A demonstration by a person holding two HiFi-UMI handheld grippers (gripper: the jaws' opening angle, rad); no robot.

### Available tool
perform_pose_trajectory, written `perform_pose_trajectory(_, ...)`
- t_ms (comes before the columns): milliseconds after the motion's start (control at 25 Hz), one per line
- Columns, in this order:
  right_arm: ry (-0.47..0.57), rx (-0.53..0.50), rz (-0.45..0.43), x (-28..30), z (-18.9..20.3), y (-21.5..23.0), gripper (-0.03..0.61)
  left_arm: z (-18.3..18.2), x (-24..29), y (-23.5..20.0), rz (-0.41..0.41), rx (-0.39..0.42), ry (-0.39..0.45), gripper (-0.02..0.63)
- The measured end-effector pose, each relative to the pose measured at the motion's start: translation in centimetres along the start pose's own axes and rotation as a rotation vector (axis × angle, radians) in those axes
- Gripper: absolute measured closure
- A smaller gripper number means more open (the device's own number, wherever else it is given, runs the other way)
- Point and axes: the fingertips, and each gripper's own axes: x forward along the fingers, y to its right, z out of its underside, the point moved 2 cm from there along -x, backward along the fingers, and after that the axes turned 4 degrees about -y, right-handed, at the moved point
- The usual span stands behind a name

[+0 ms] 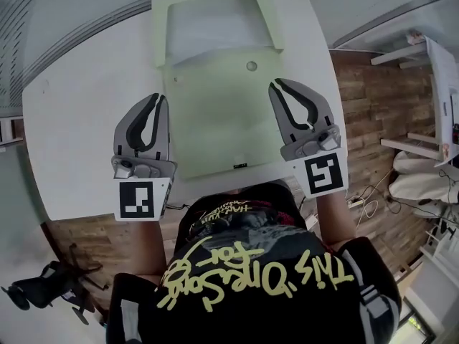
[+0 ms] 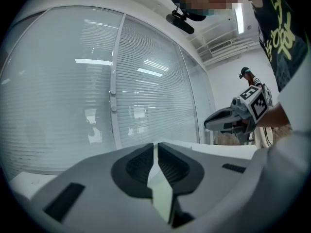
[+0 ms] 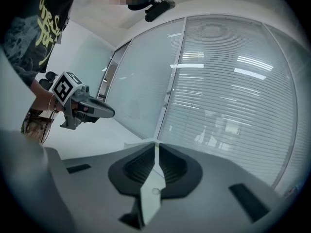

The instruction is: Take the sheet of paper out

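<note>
A pale green snap-button folder (image 1: pixel 215 120) lies flat on the white table (image 1: pixel 79 127), its flap (image 1: pixel 215 20) folded open away from me. I cannot tell a sheet of paper apart from it. My left gripper (image 1: pixel 162 97) hovers at the folder's left edge and my right gripper (image 1: pixel 276 83) at its right edge. Both have their jaws shut, and I see nothing held. In the left gripper view the closed tips (image 2: pixel 156 143) show a green sliver of the folder beneath them. In the right gripper view the folder's snap button shows below the closed tips (image 3: pixel 156 142).
A glass wall with blinds (image 2: pixel 97 81) stands beyond the table. White shelving (image 1: pixel 430 63) and cables lie on the wooden floor to the right. A dark stand (image 1: pixel 43 285) sits at the lower left. My torso is against the table's near edge.
</note>
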Motion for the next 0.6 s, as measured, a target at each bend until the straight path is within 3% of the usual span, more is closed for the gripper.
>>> perform_pose_trajectory(240,-0.008,-0.022,0.038,1.0,0.4,0.9,0.547,0.8,1.0,-0.1,0.004,0.017,-0.035,0.592)
perform_pose_trajectory(320,-0.086,-0.114,-0.013,1.3,1.4,0.9,0.474,1.1,1.4,0.0,0.006,0.030,-0.053,0.543)
perform_pose_trajectory(440,-0.249,-0.313,-0.071,1.9,3.1,1.2,0.469,1.0,2.3,0.2,0.008,0.082,-0.063,0.502)
perform_pose_trajectory(600,-0.309,-0.405,-0.072,3.5,4.8,1.0,0.445,1.2,3.6,0.3,0.033,0.250,-0.100,0.479)
